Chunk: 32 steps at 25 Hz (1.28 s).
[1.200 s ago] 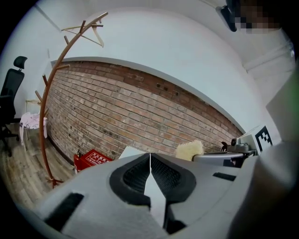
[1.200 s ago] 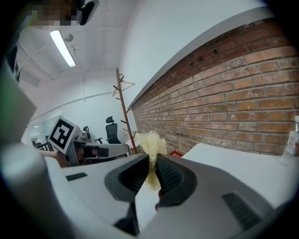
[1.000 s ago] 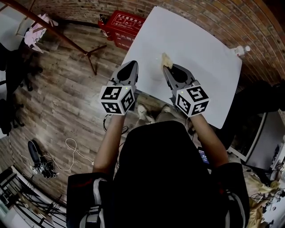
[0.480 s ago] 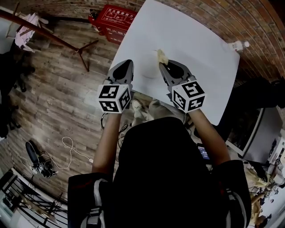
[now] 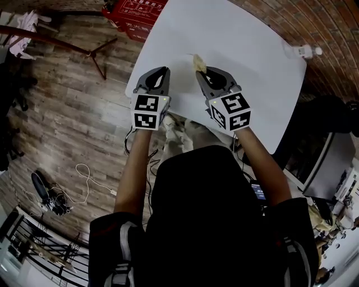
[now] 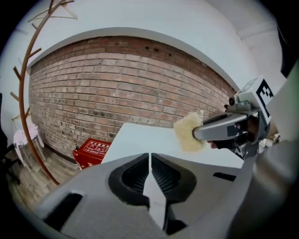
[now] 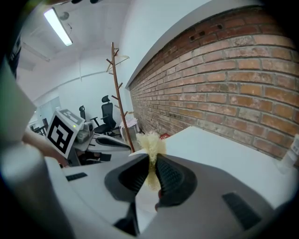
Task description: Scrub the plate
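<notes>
My right gripper (image 5: pixel 199 73) is shut on a pale yellow sponge (image 5: pixel 196 62), which sticks out past the jaws above the white table (image 5: pixel 247 50). In the right gripper view the sponge (image 7: pixel 151 142) stands pinched between the two pads. My left gripper (image 5: pixel 163 72) hangs beside it over the table's near left edge, shut, with nothing between its jaws (image 6: pixel 149 161). The left gripper view shows the right gripper (image 6: pixel 224 128) and the sponge (image 6: pixel 188 132) close on the right. I cannot make out a plate against the white tabletop.
A small white bottle (image 5: pixel 303 51) stands at the table's far right edge by the brick wall. A red box (image 5: pixel 132 7) sits on the wooden floor beyond the table's left corner. A wooden coat stand (image 7: pixel 119 88) rises nearby. Cables lie on the floor at the left.
Both grippers have come down toward the table's near edge, side by side. The sponge stays in the right gripper. The left jaws stay together.
</notes>
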### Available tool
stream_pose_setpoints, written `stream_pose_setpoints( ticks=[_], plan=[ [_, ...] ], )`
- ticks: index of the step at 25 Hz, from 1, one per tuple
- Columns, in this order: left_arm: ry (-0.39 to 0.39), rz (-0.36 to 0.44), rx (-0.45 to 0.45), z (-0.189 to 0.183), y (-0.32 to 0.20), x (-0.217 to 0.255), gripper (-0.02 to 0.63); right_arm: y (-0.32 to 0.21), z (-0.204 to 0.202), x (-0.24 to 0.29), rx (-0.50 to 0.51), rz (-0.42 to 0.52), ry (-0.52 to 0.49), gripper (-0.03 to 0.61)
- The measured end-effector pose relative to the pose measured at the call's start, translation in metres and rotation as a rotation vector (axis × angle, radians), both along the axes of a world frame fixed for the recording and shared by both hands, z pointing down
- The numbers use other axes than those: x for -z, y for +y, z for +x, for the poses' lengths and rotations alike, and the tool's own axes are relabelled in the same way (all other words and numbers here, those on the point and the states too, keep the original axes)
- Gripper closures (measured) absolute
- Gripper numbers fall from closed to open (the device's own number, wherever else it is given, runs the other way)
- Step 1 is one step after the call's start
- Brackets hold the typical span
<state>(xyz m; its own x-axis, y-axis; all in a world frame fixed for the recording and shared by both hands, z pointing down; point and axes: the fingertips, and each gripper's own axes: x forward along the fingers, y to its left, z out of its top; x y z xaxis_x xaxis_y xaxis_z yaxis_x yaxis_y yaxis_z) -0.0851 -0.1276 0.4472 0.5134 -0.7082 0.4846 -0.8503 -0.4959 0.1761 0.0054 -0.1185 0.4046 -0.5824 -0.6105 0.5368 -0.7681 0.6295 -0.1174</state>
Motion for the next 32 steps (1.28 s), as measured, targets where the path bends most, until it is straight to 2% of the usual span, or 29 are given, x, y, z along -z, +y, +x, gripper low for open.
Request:
stream_pose_setpoints(
  ticks=[2,5,11,17,21,30,32],
  plan=[
    [-0.049,-0.002,-0.022,0.004,-0.004,-0.011,0.589,-0.002,0.003,-0.007,-0.002,-0.011,0.004,0.522],
    [-0.081,-0.031,-0.077,0.014,-0.009,-0.029,0.589,-0.005,0.004,-0.018,0.003,-0.023,0.015,0.522],
    [-0.187,-0.089,-0.233,0.037,-0.004,-0.069,0.589,-0.009,0.006,-0.04,0.032,-0.047,0.046,0.522],
    [-0.331,-0.089,-0.405,0.05,-0.001,-0.085,0.589,-0.007,0.011,-0.058,0.031,-0.077,0.058,0.522],
    [-0.396,-0.111,-0.489,0.053,0.0,-0.097,0.589,-0.006,0.012,-0.067,0.04,-0.085,0.074,0.522],
    [-0.451,-0.185,-0.553,0.058,0.005,-0.12,0.589,-0.006,0.026,-0.077,0.035,-0.101,0.096,0.522],
    [-0.439,-0.201,-0.553,0.058,0.004,-0.123,0.589,-0.007,0.026,-0.079,0.029,-0.107,0.093,0.522]
  ],
)
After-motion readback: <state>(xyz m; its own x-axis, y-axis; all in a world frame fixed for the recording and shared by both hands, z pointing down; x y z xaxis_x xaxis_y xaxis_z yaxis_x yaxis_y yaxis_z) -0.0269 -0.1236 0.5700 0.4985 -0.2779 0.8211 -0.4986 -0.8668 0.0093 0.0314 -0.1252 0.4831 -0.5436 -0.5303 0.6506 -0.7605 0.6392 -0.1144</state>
